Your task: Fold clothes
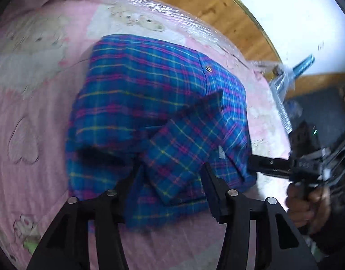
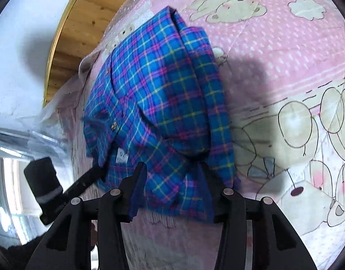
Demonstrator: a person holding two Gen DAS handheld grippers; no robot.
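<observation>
A blue plaid shirt (image 1: 154,103) lies folded into a compact bundle on a pink cartoon-print bedsheet (image 1: 37,117). My left gripper (image 1: 172,173) is open, its two black fingers straddling the shirt's near folded flap. On the right of the left wrist view, the right gripper (image 1: 262,164) touches the shirt's edge, with a hand (image 1: 307,202) holding it. In the right wrist view the shirt (image 2: 163,85) fills the centre. My right gripper (image 2: 172,171) is open over its near hem. The left gripper's finger (image 2: 87,180) reaches the shirt beside its white label (image 2: 122,156).
A wooden board (image 1: 217,6) with a gold strip and a white wall (image 1: 296,11) lie beyond the bed's far edge. Crinkled clear plastic packaging (image 2: 26,135) sits by the shirt's collar side. The pink sheet (image 2: 285,56) stretches out on the other side.
</observation>
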